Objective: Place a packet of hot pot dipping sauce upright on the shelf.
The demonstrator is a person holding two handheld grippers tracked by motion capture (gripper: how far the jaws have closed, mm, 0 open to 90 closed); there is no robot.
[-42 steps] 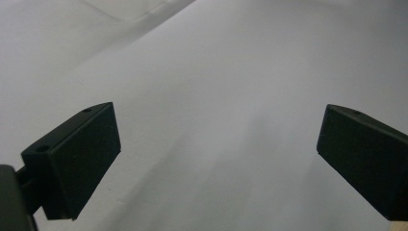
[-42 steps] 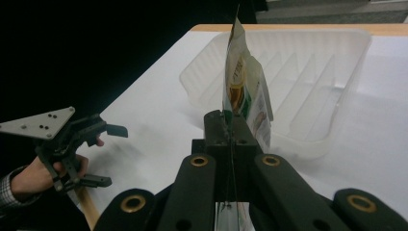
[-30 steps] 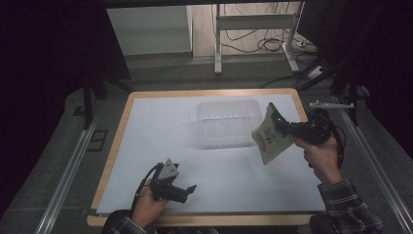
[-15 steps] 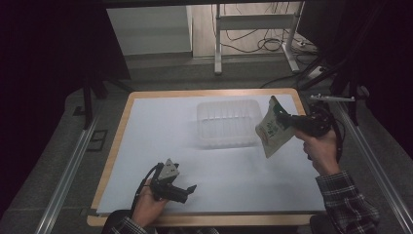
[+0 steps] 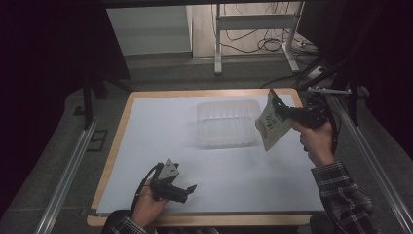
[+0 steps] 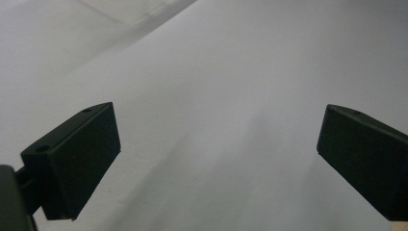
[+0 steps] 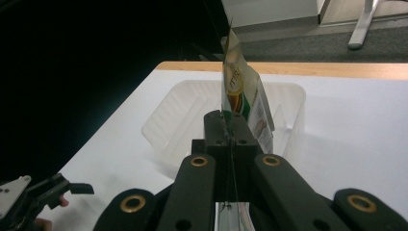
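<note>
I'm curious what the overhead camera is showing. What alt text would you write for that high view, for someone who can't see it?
A person's right tool holds a printed snack pouch in the air beside a clear plastic tray on a white-topped table. The left tool, open and holding nothing, rests near the table's front edge. Dark surroundings, with cables on the floor beyond.

Your left gripper (image 6: 216, 159) looks down along its 2 black jaws, which stand wide apart with nothing between them. Beneath them lies the plain white table surface (image 6: 231, 86). Beyond the jaws, toward the upper left, a faint crease crosses that surface.
</note>
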